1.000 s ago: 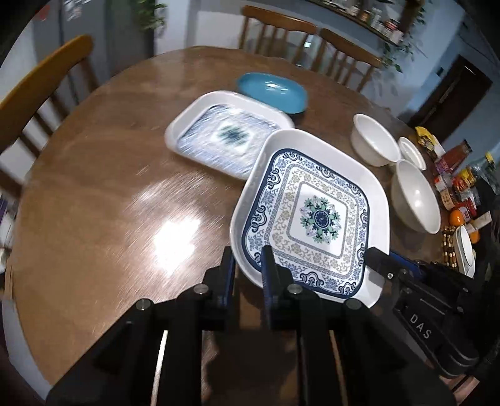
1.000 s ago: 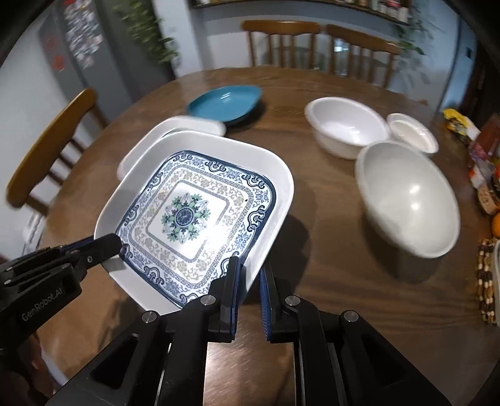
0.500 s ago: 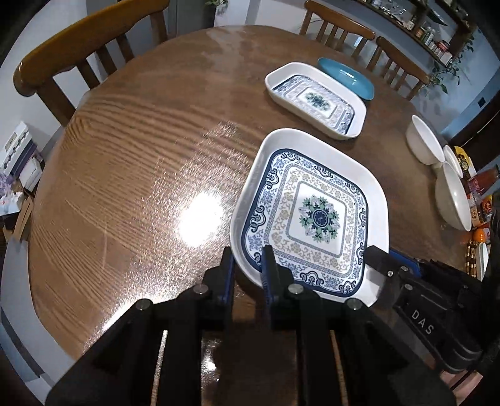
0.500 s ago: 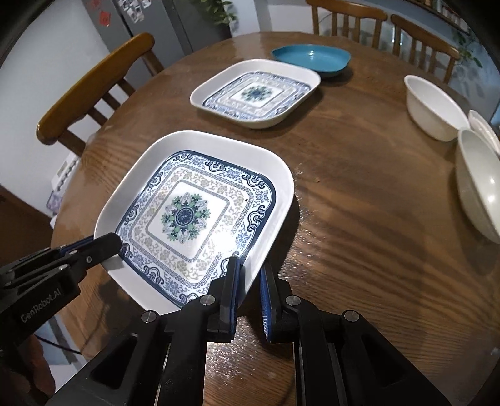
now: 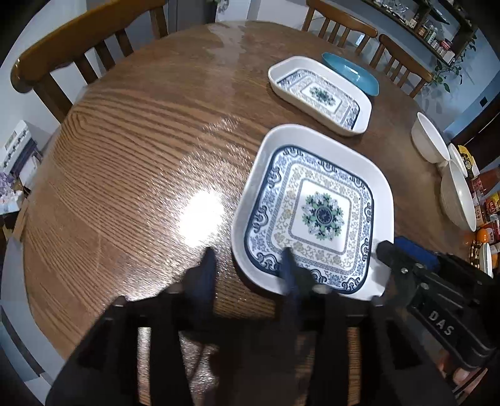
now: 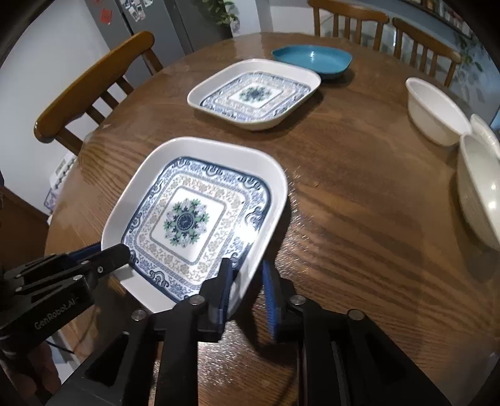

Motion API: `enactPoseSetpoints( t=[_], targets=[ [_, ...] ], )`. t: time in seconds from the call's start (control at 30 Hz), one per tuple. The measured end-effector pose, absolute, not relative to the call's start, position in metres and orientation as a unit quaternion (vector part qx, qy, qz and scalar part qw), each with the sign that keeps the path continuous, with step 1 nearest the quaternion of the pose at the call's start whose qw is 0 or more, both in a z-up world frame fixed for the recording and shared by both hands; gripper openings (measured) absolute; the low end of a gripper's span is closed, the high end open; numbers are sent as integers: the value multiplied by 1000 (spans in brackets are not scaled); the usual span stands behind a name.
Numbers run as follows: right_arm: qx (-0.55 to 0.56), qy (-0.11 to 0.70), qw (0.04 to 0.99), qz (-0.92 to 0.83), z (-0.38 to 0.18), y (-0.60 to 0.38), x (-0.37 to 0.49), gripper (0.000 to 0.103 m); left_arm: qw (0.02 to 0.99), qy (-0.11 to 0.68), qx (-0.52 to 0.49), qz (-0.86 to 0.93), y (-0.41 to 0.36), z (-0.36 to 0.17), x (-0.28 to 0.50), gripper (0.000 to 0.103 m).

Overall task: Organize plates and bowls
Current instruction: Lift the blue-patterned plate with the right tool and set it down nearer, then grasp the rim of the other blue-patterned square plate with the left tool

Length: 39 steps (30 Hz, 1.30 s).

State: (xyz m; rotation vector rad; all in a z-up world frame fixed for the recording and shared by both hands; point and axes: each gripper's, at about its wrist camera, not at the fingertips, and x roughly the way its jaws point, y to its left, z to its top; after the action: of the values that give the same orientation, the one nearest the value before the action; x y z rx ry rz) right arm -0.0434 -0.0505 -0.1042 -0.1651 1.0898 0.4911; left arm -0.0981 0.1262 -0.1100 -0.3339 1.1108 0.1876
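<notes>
A square white plate with a blue floral pattern point(image 5: 315, 209) point(image 6: 193, 215) lies flat on the round wooden table point(image 5: 131, 175) near its front edge. My left gripper point(image 5: 247, 268) straddles the plate's near left rim. Its jaws are opening, wide apart and off the rim. My right gripper point(image 6: 247, 281) straddles the near right rim, its jaws also opening, with a small gap at each pad. A second patterned plate point(image 5: 318, 93) point(image 6: 253, 96) sits farther back, with a blue dish point(image 5: 350, 73) point(image 6: 312, 59) behind it.
Three white bowls point(image 6: 434, 109) point(image 6: 481, 187) point(image 6: 484, 131) stand together at the table's right side. Wooden chairs point(image 6: 90, 90) point(image 5: 343, 28) ring the table. Jars and bottles point(image 5: 487, 200) crowd the far right. Bare wood lies left of the plates.
The patterned plate moved away from the far plate, toward the near edge, and came down onto the table. Both grippers, shut on its rim before, have parted their jaws.
</notes>
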Motion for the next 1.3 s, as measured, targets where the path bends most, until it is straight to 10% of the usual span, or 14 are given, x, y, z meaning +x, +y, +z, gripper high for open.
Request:
enactPoseSetpoints(
  t=[0.2, 0.6, 1.3],
  targets=[
    [-56, 493, 842, 213, -82, -68, -46, 49, 848, 506, -120, 98, 127, -85, -97, 76],
    [-29, 447, 881, 150, -33, -110, -56, 79, 875, 477, -58, 52, 92, -44, -85, 95],
    [21, 413, 907, 80, 5, -163, -54, 80, 908, 418, 35, -7, 38, 13, -56, 102]
  ],
)
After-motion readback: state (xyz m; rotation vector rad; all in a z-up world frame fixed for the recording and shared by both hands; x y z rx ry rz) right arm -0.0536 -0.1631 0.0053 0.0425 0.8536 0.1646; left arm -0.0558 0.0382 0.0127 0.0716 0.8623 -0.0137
